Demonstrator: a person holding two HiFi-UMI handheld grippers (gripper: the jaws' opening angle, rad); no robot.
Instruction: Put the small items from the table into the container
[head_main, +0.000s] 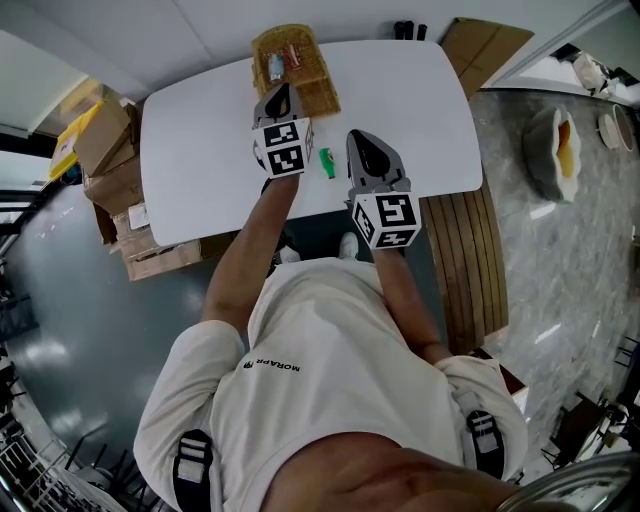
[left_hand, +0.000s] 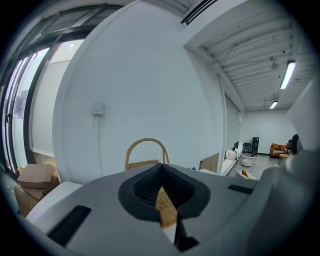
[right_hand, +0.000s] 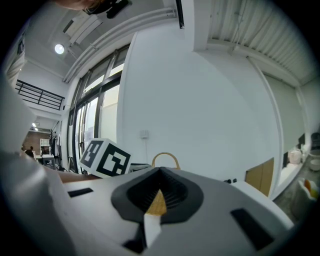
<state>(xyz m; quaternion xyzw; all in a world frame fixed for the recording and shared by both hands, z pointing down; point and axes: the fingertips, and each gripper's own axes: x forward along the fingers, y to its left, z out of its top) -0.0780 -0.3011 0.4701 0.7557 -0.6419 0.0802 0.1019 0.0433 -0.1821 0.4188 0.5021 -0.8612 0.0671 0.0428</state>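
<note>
Small items (head_main: 281, 60) noted inside the wicker basket (head_main: 320, 95): at least two, too small to identify, lying in the part farthest from both sets of jaws. One green item (head_main: 326, 162) found outstanding on the white tabletop (head_main: 200, 150), lying to the right of the left jaws and just left of the right jaws, touching neither. No other loose item observed on the tabletop near the jaws.

Left gripper (head_main: 283, 92): jaws closed together, nothing gripped; only a sliver of wicker visible through the slit in the left gripper view. Positioned at the near edge of the basket, tips over or just short of its rim; cannot tell which from the head view.

Right gripper (head_main: 362, 142): jaws likewise drawn together and empty; sliver of wicker and white tabletop seen through the slit. Held above the tabletop, basket ahead and to the left of the tips.

Assessment: task judged largely complete, with part of the load in the basket and the green item as the sole visible remainder. Remaining work: open one set of jaws, descend on the green item, close, carry forward to the basket, release. Right jaws judged the nearer. Risk noted: small, light piece lying flat on a smooth surface, liable to slide away under a misaligned pinch
</note>
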